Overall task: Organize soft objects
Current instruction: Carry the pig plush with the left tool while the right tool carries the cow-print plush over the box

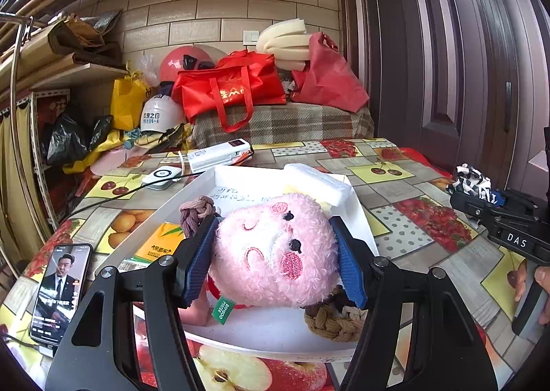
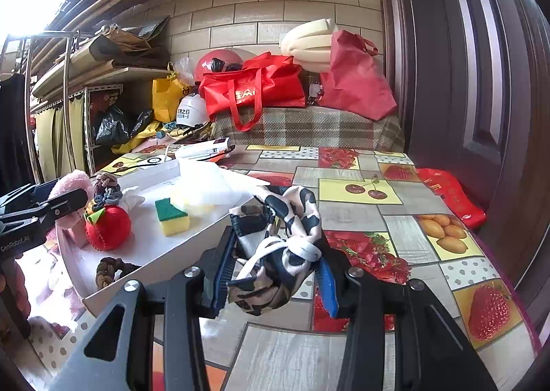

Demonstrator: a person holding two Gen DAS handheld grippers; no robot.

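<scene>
My left gripper (image 1: 273, 239) is shut on a pink plush toy (image 1: 275, 253) and holds it over the white tray (image 1: 275, 339). A brown braided knot (image 1: 331, 320) and a mauve braided knot (image 1: 196, 214) lie in the tray beside the plush. My right gripper (image 2: 275, 253) is shut on a black-and-white patterned cloth (image 2: 278, 243) above the table, just right of the tray (image 2: 165, 260). In the right wrist view the tray holds a red felt apple (image 2: 108, 227), a yellow-green sponge (image 2: 172, 217), white foam (image 2: 202, 184) and braided knots (image 2: 110, 270).
A phone (image 1: 60, 291) with a lit screen lies at the table's left front. A white device (image 1: 161, 177) and a white box (image 1: 220, 155) lie behind the tray. Red bags (image 1: 233, 88), helmets and clutter stand behind the table. A dark door (image 2: 481, 81) is at the right.
</scene>
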